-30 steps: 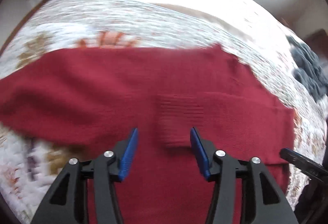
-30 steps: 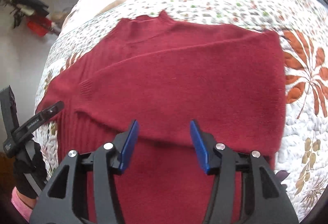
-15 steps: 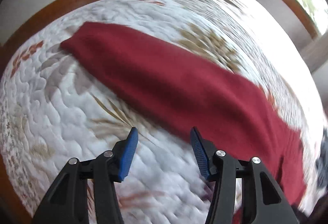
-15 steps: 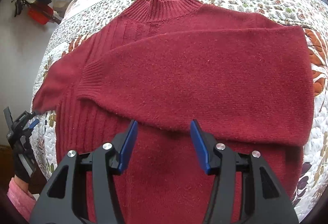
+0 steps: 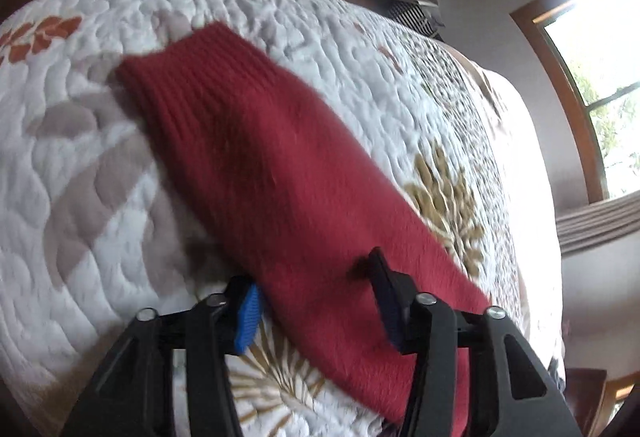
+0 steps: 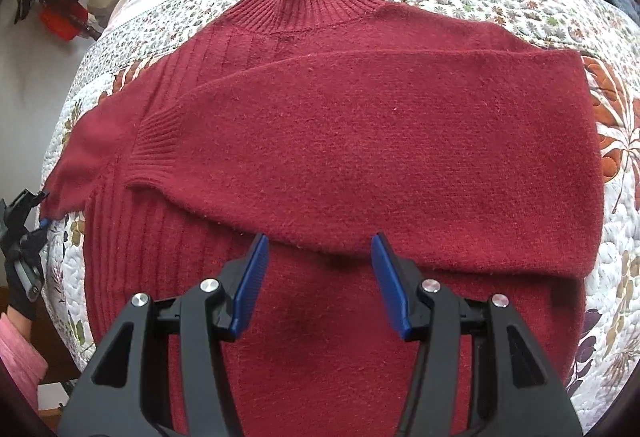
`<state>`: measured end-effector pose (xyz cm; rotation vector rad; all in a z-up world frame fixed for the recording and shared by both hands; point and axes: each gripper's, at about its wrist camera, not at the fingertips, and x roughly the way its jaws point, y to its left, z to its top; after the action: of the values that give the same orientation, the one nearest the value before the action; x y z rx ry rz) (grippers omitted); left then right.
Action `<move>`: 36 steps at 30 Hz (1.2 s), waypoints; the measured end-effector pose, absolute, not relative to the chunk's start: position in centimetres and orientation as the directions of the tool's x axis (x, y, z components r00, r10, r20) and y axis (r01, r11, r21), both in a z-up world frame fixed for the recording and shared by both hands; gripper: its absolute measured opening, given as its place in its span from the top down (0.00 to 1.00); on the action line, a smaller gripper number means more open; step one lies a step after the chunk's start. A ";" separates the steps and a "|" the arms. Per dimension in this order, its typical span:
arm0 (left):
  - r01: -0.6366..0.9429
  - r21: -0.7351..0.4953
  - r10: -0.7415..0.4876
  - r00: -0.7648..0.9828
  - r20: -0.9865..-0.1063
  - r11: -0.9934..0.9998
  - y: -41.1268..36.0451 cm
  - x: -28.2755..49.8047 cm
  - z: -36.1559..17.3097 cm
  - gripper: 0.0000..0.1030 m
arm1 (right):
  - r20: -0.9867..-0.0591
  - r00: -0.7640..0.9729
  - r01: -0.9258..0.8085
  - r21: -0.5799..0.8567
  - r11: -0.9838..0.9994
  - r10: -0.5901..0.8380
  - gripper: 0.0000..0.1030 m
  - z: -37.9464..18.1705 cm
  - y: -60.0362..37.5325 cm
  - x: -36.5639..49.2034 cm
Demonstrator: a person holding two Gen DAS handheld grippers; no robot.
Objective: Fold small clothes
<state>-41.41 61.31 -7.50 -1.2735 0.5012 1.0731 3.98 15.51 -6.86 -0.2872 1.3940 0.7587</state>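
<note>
On the quilted bed lies the red sweater, one sleeve folded across. At nine o'clock the left gripper straddles the other sleeve, spread wide; the right gripper hovers wide over the hem.

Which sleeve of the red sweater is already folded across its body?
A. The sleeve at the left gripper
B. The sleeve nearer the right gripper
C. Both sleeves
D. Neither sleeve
B: one sleeve lies across the red sweater; the other sleeve stretches out over the quilt between the open left gripper fingers.
</note>
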 end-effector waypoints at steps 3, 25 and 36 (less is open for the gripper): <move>-0.862 -0.502 0.365 0.445 -0.818 -0.073 62.0 -41.2 -7.4 0.80 | -0.951 -0.010 -0.628 0.246 0.738 0.309 0.48 -6.9 15.5 3.8; -0.800 -0.435 0.354 0.581 -0.733 0.414 50.8 -26.4 1.2 0.89 | -0.944 0.025 -0.593 0.250 0.766 0.328 0.49 -5.2 11.7 5.4; -0.658 -0.437 0.184 0.657 -0.731 0.613 40.5 -16.3 0.5 0.89 | -0.940 0.026 -0.543 0.271 0.794 0.339 0.49 -5.6 8.2 7.1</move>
<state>-16.30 40.48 0.48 -0.7633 0.6964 0.5337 7.14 8.18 -5.56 -0.1813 1.3866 0.6877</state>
